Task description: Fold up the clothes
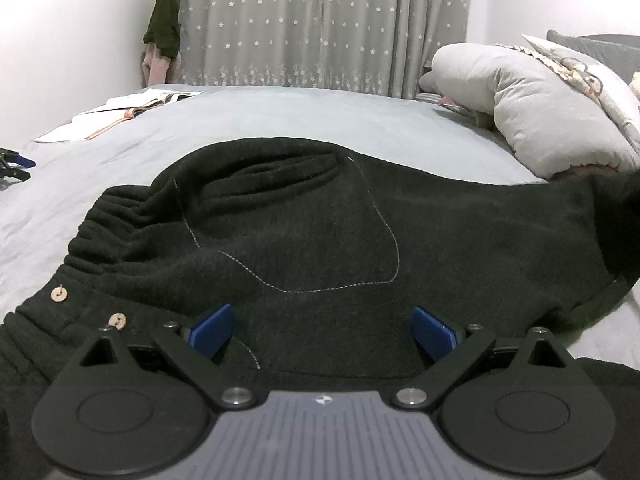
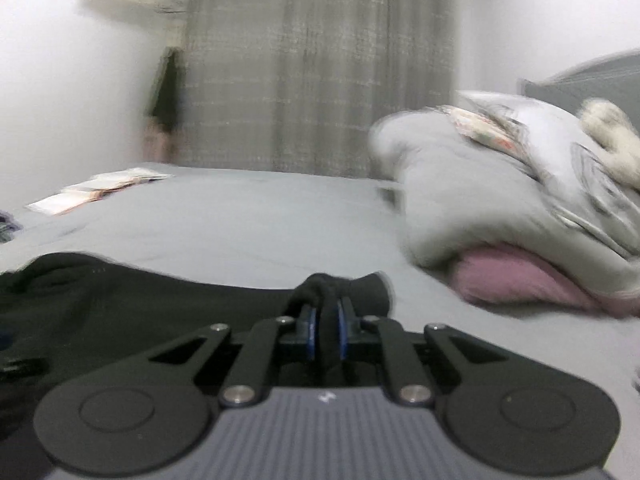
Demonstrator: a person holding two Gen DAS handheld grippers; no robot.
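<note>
Black fleece trousers (image 1: 304, 232) with an elastic waistband, two wooden buttons and a stitched pocket lie spread on the grey bedsheet (image 1: 280, 116). My left gripper (image 1: 324, 330) hovers just over the cloth near the waistband, its blue pads wide apart with nothing pinched between them. In the blurred right wrist view, my right gripper (image 2: 325, 332) is shut on a bunched fold of the same black trousers (image 2: 120, 300), the cloth sticking up past the blue pads and lifted off the sheet. The trouser's far right part rises out of the left wrist view.
A bundled grey duvet with pillows (image 1: 540, 100) and a pink pillow (image 2: 520, 280) fill the right side of the bed. Open magazines (image 1: 120, 114) lie at the far left corner. A starred curtain (image 1: 320, 24) and a hanging dark garment (image 1: 164, 16) stand behind.
</note>
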